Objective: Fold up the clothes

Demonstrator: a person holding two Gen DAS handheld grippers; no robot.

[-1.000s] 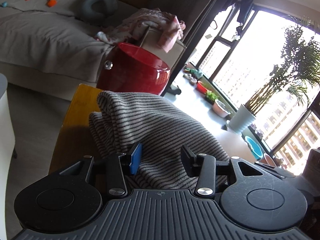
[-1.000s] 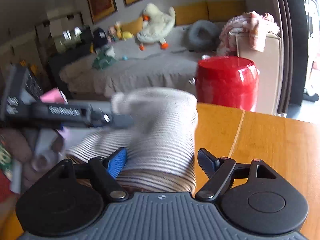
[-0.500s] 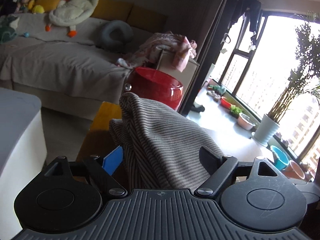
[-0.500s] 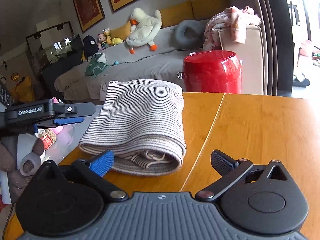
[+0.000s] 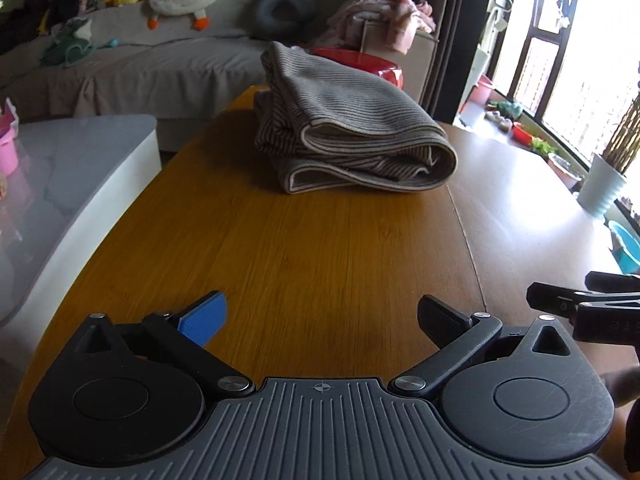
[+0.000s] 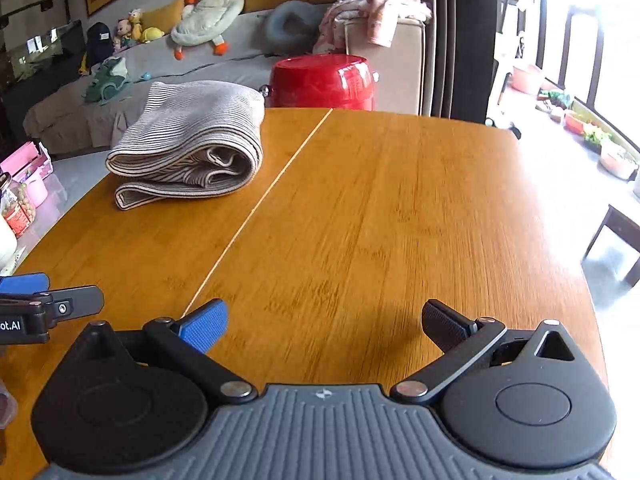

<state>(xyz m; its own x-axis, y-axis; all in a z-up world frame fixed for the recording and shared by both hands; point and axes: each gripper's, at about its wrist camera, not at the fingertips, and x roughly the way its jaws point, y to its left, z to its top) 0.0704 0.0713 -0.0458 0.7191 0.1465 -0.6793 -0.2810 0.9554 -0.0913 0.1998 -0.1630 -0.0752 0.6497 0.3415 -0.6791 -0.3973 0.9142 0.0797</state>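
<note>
My left claw (image 5: 322,316) spread wide, nothing between its fingers, held low over the wooden counter (image 5: 320,248). My right claw (image 6: 324,322) equally wide and empty, level beside the left, touching nothing. Striped garment (image 5: 348,128) lies folded in a thick bundle at the counter's far end, well apart from both claws. Red stool (image 6: 324,82) just beyond the counter edge.

Both wrist views face low across the table (image 5: 320,240), sharing the folded cloth (image 6: 192,140)
</note>
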